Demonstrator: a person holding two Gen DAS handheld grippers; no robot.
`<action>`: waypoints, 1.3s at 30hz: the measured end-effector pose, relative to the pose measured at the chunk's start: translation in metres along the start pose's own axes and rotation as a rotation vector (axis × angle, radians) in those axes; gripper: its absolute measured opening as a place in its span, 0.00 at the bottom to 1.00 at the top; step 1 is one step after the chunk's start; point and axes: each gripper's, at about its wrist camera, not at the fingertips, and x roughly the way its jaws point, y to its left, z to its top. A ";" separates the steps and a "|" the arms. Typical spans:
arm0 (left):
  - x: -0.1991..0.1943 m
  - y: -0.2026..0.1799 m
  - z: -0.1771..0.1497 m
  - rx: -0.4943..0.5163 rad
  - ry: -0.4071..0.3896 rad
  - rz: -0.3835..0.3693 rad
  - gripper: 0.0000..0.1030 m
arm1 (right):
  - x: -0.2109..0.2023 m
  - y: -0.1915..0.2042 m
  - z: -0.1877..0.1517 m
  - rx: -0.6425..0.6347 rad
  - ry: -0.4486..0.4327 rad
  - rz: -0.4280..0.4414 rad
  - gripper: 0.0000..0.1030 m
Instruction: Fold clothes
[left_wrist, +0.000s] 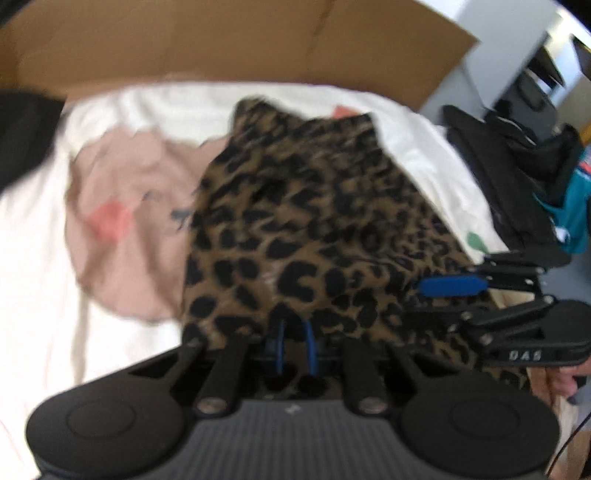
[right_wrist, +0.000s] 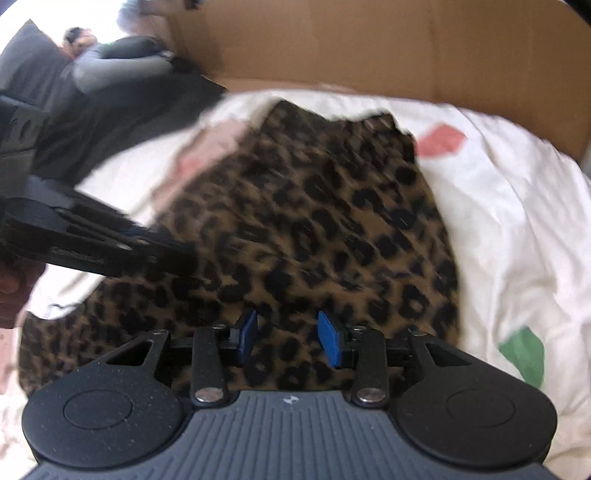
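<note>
The soft brown leopard-print garment (left_wrist: 314, 229) lay on the white sheet of the bed (right_wrist: 517, 221), its long axis running near to far, narrowing toward the far cardboard wall (left_wrist: 221, 44). The left hand-held gripper (left_wrist: 295, 350) clenched its near hem. The right hand-held gripper (right_wrist: 288, 332) stood released over it. A crumpled pink garment (left_wrist: 125, 221) lay left.

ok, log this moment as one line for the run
stage: folding | left gripper: shut on leopard-print garment | right gripper: open over it | surface: white sheet | also: pink garment
</note>
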 end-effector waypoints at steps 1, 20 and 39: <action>-0.001 0.004 -0.002 -0.005 -0.001 0.001 0.11 | -0.001 -0.004 -0.003 0.003 0.003 -0.002 0.38; -0.036 0.045 -0.017 -0.067 0.062 0.126 0.19 | -0.033 -0.043 -0.041 0.026 0.072 -0.106 0.24; -0.097 0.057 -0.062 -0.152 0.090 0.140 0.52 | -0.084 -0.056 -0.060 0.211 0.115 -0.042 0.40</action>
